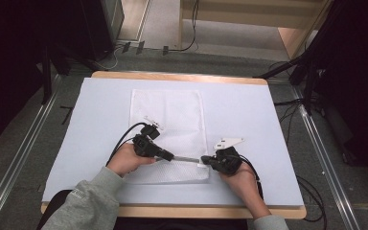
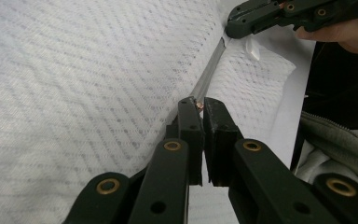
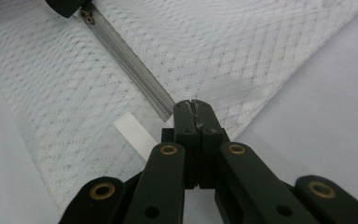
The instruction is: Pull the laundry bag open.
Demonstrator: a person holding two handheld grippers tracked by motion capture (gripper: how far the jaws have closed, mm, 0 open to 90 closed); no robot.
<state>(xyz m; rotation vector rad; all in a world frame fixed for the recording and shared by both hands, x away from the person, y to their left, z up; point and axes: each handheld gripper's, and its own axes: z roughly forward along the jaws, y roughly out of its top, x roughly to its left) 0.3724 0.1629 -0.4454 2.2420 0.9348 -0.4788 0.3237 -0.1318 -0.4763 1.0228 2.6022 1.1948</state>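
Fingers of the left gripper (image 2: 200, 106) were clenched on the small zipper pull (image 2: 198, 105) of a white mesh laundry bag (image 1: 172, 124), the two black pads pinching the brass-coloured tab at their very tips. Fingers of the right gripper (image 3: 196, 108) were clenched too, pressed flat together on the bag's edge at the end of the grey zipper (image 3: 130, 65), just beside a short white ribbed tag (image 3: 133, 135) that stuck out from the seam.

From the high view, the mesh bag lay flat on the white-covered worktop (image 1: 258, 110), running from near the far edge down toward the near edge, roughly midway between the left and right sides. The zipper (image 1: 187, 159) ran across the bag's near end, parallel to the near edge of the worktop, and was stretched straight between the two grippers. The left gripper (image 1: 170, 156) came in from the left, held in the person's left hand (image 1: 124, 160), with a grey sleeve (image 1: 86, 201) behind it and a black cable looping away toward the far side. The right gripper (image 1: 206, 159) came in from the right, held in the right hand (image 1: 242, 179), its grey three-cornered plate (image 1: 228, 142) on top. Both sets of fingertips sat near each other over the bag's near right corner, with a short stretch of closed zipper showing between them.
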